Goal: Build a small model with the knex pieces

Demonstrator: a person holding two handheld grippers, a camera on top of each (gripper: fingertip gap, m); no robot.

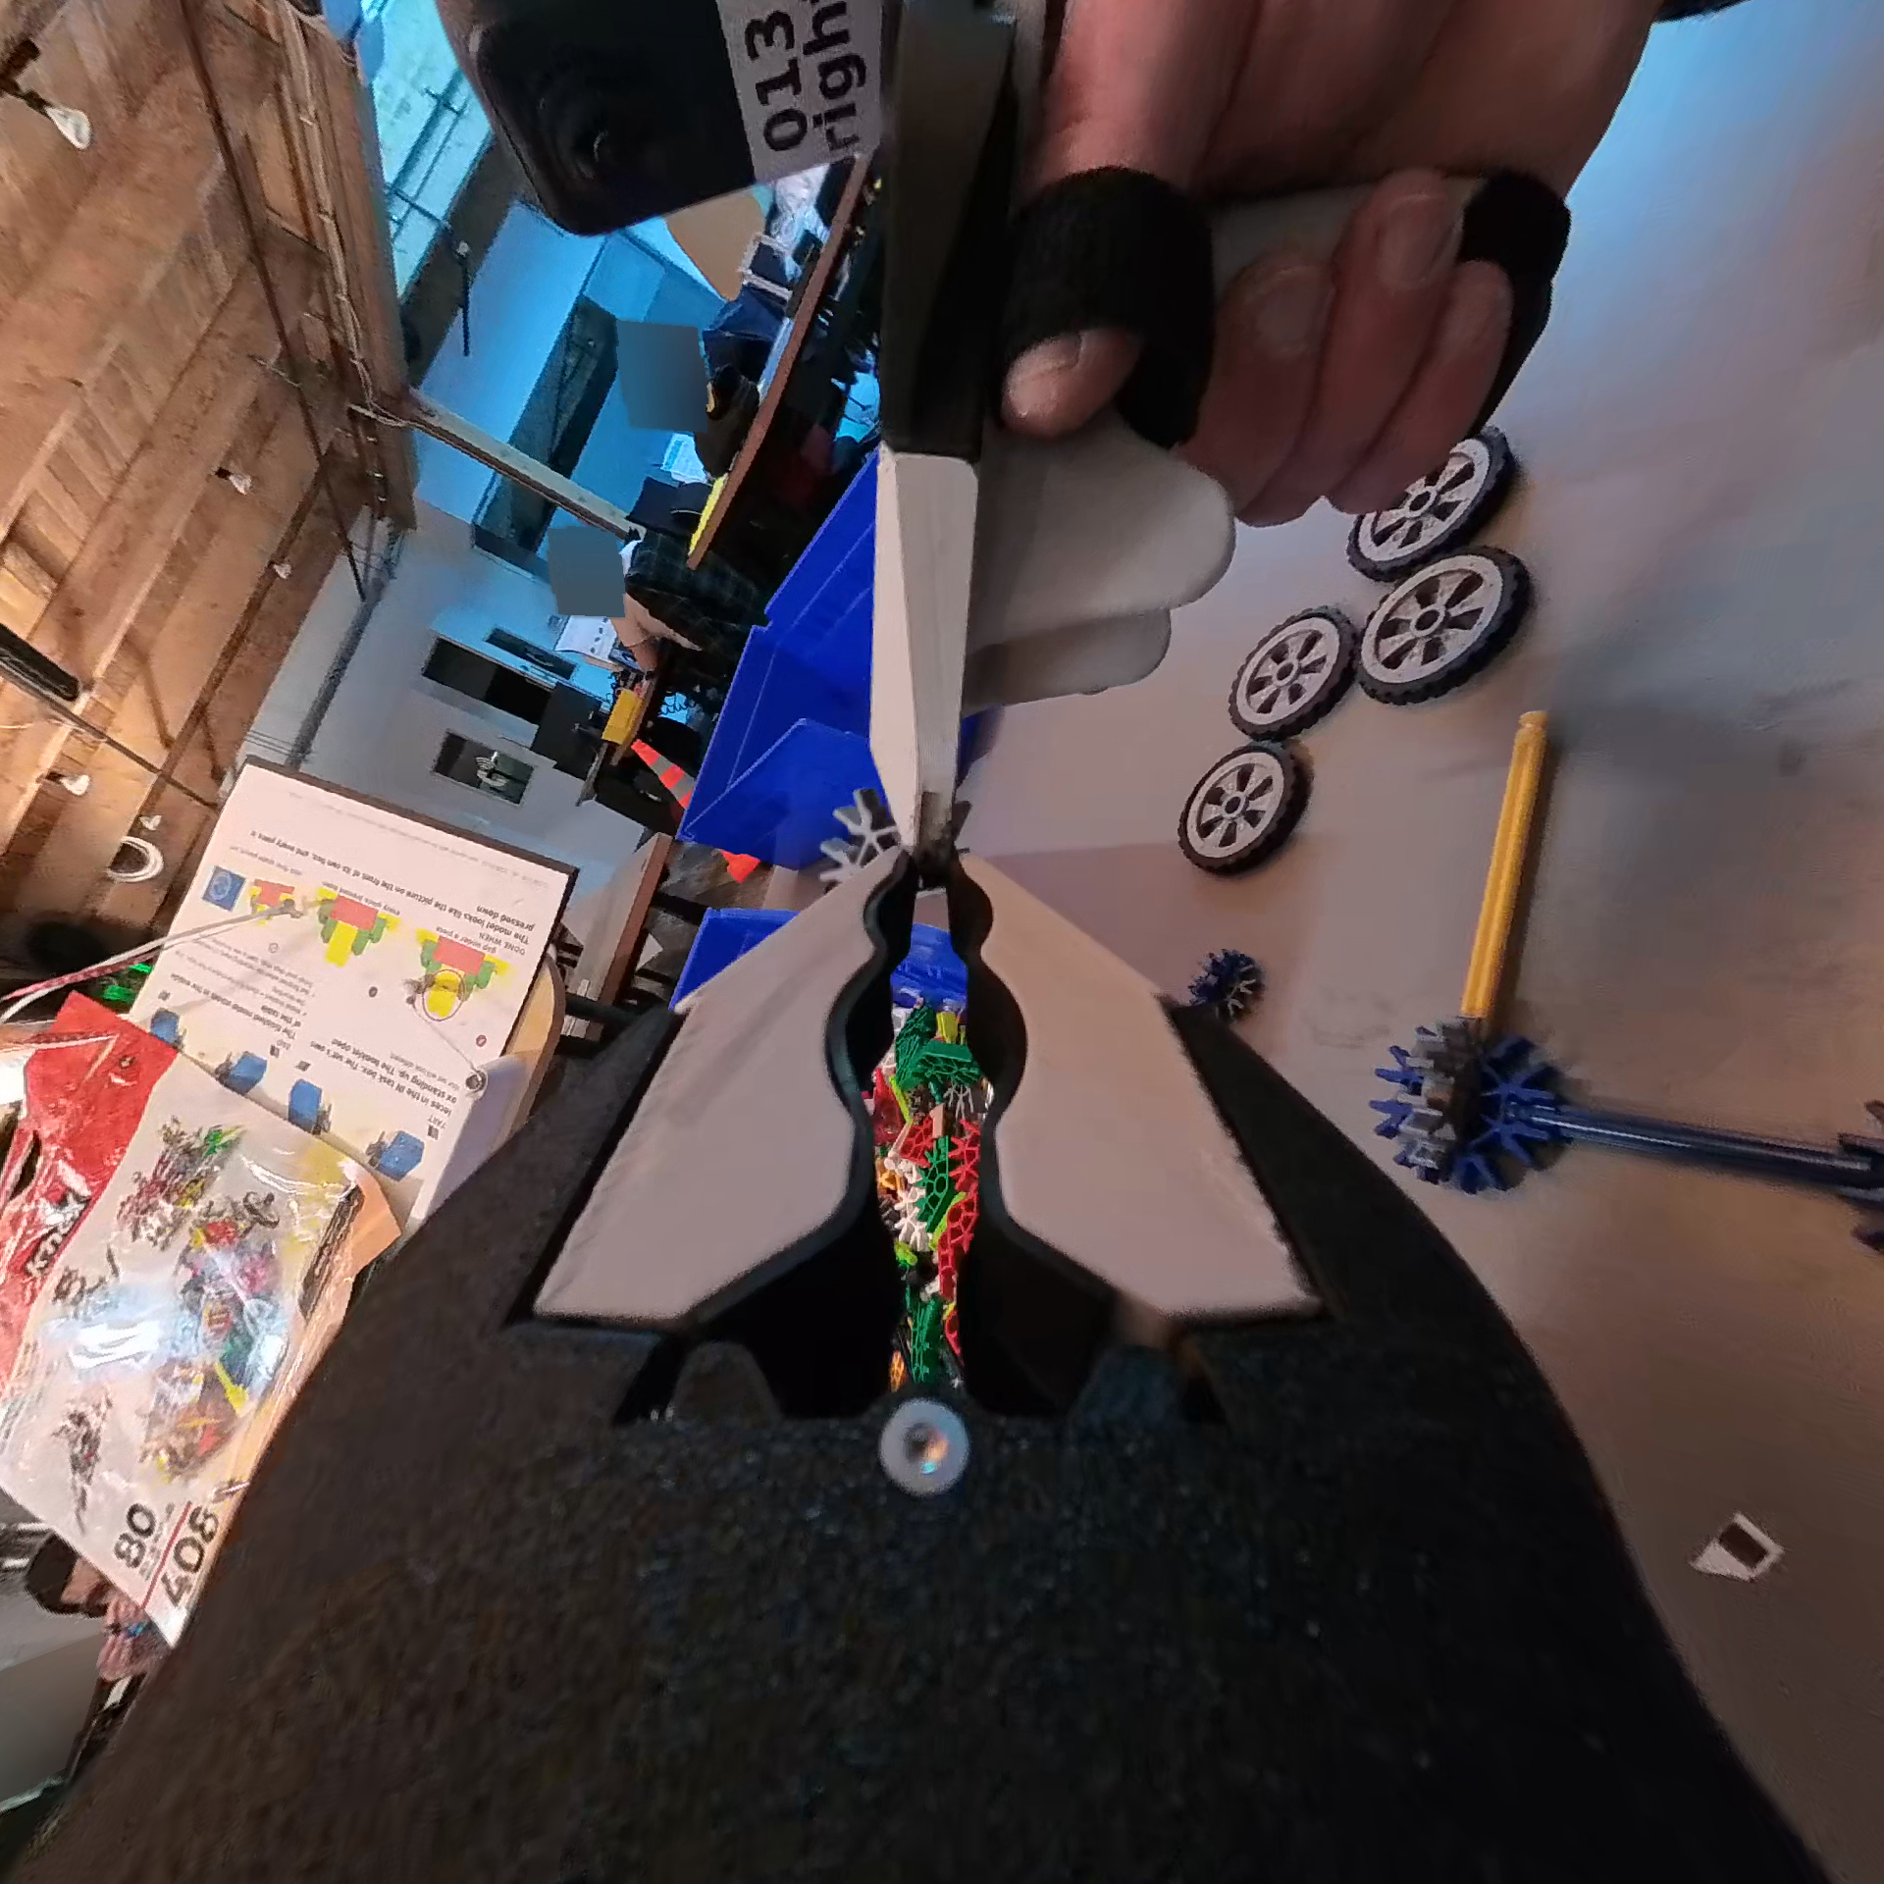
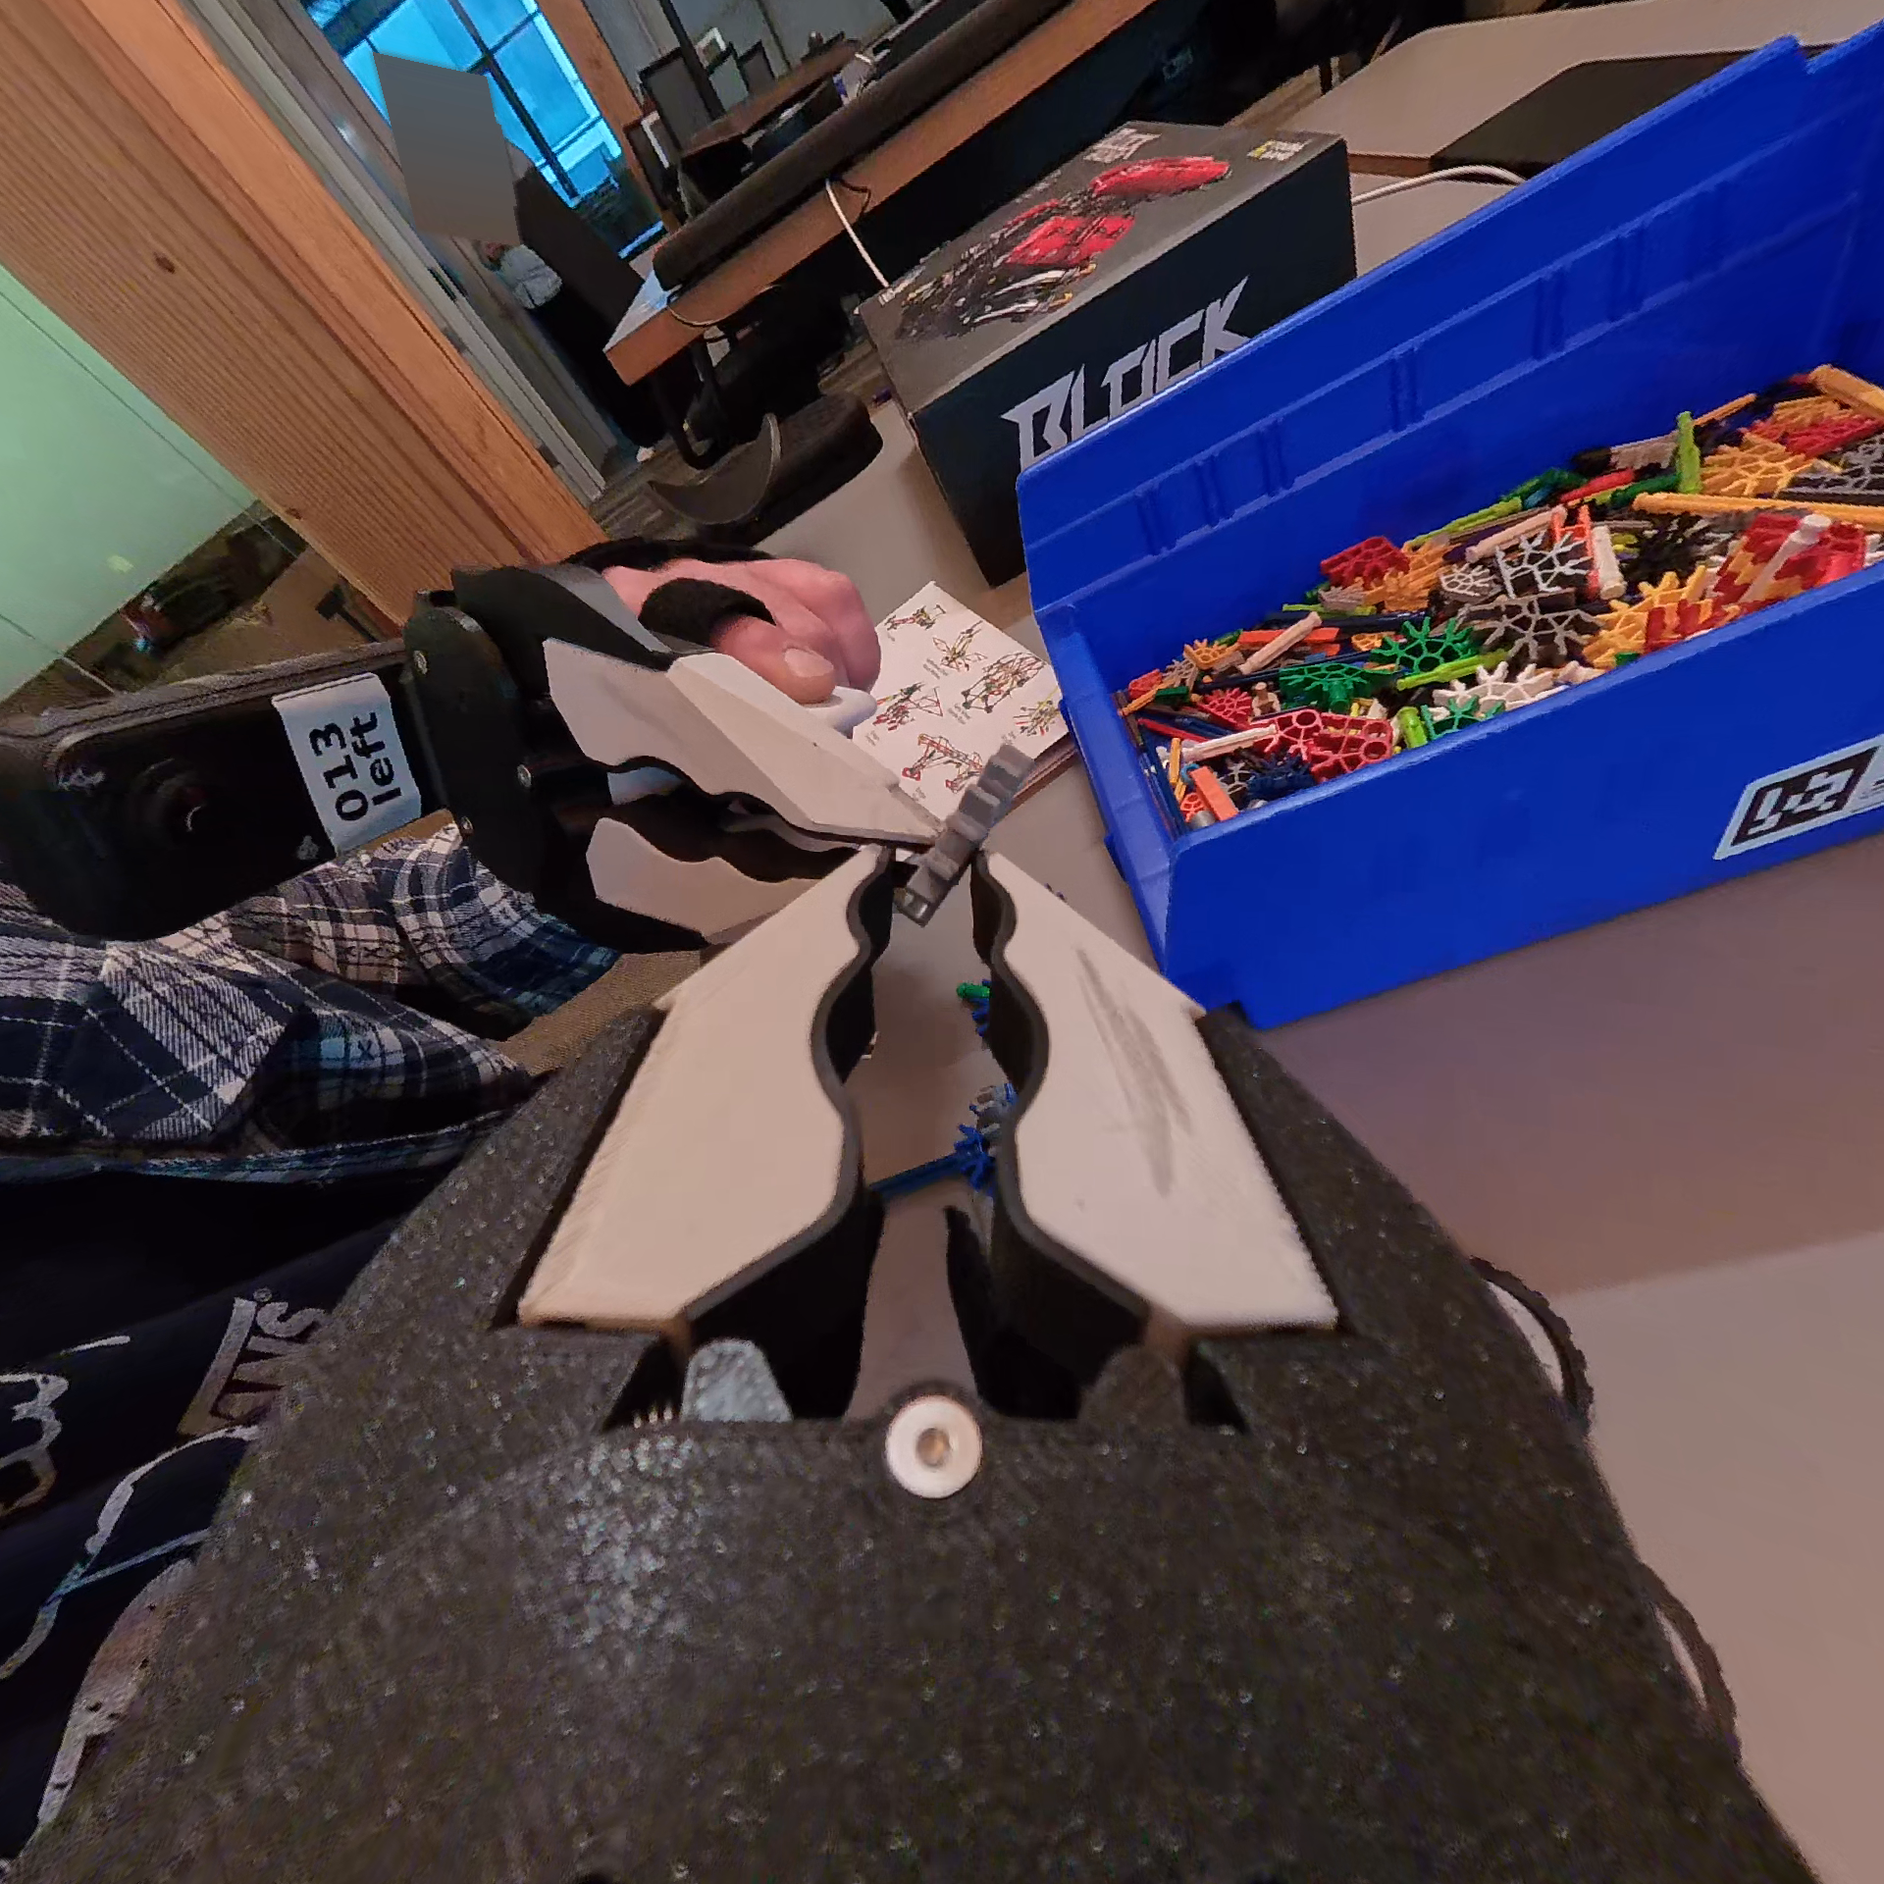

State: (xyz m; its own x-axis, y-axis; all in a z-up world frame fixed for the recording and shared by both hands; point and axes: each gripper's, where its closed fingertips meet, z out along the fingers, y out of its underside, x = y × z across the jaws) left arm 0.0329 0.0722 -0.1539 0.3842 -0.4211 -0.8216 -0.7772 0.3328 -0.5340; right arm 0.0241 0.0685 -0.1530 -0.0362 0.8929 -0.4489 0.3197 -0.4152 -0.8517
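Grey gear (image 2: pixel 953 831) pinched between both left tongs (image 2: pixel 923 831) and right tongs (image 2: pixel 928 877), beside blue bin (image 2: pixel 1427 846)

I see the gear (image 2: pixel 953 831) above the tabletop (image 2: pixel 1529 1172), caught between the tips of my two grippers, the left gripper (image 2: pixel 897 826) reaching in from the left and the right gripper (image 2: pixel 928 877) from below. The bin (image 2: pixel 1427 897) of loose parts sits to the right of them, with a box (image 2: pixel 1111 336) behind it. A leaflet (image 2: pixel 958 683) lies behind the left gripper. Four wheels (image 1: pixel 1366 652) seem to lie together on the tabletop, near a rod (image 1: pixel 1504 867).
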